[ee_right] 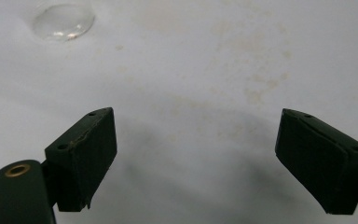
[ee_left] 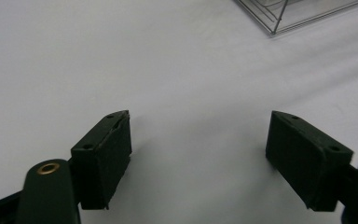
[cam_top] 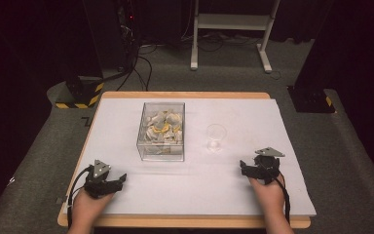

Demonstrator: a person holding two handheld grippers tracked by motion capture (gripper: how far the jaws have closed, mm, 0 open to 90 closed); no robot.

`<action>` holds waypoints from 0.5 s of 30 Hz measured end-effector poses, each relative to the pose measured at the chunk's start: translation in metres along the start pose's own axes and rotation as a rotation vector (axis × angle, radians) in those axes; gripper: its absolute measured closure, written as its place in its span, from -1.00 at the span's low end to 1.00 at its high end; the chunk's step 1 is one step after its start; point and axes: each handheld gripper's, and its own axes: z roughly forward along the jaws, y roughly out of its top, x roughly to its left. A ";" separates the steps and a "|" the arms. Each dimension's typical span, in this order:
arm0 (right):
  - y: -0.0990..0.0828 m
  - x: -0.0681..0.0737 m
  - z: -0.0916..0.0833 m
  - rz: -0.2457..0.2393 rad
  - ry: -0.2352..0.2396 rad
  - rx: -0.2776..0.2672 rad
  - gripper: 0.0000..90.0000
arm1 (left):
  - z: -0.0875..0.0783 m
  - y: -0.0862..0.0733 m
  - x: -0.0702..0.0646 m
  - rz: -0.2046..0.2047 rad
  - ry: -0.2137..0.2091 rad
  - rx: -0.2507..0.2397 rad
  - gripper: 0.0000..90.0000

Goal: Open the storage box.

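A clear plastic box (cam_top: 161, 131) holding several pale and yellow packets stands left of centre on the white table cover (cam_top: 199, 180). To its right stands a small clear glass (cam_top: 215, 137). My left gripper (cam_top: 118, 179) rests near the front left edge, held by a hand, jaws wide apart over bare cover (ee_left: 198, 149); a corner of the box (ee_left: 279, 18) shows at the top of the left gripper view. My right gripper (cam_top: 247, 169) rests at the front right, jaws spread with nothing between them (ee_right: 196, 154); the glass (ee_right: 63, 21) lies ahead at the upper left of the right gripper view.
The wooden table edge (cam_top: 185, 223) runs along the front. Beyond the table are grey carpet, a white stand frame (cam_top: 231, 29), black equipment with cables and yellow-black striped bases (cam_top: 80, 95). Faint stains mark the cover (ee_right: 256, 88) ahead of the right gripper.
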 end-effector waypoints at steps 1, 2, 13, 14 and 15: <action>-0.001 0.001 0.000 0.001 0.005 0.010 -0.72 | 0.000 0.000 -0.001 0.013 0.010 -0.004 -0.46; -0.001 0.001 0.000 0.001 0.005 0.010 -0.72 | 0.000 0.000 -0.001 0.013 0.010 -0.004 -0.45; -0.010 0.004 0.003 -0.001 0.028 0.042 -0.68 | -0.006 0.002 0.006 -0.073 -0.095 -0.011 -0.66; -0.010 0.004 0.003 0.000 0.028 0.037 -0.68 | -0.007 0.003 0.006 -0.070 -0.105 -0.017 -0.66; -0.010 0.005 0.003 0.006 0.028 0.037 -0.68 | -0.008 0.004 0.004 -0.074 -0.114 -0.028 -0.66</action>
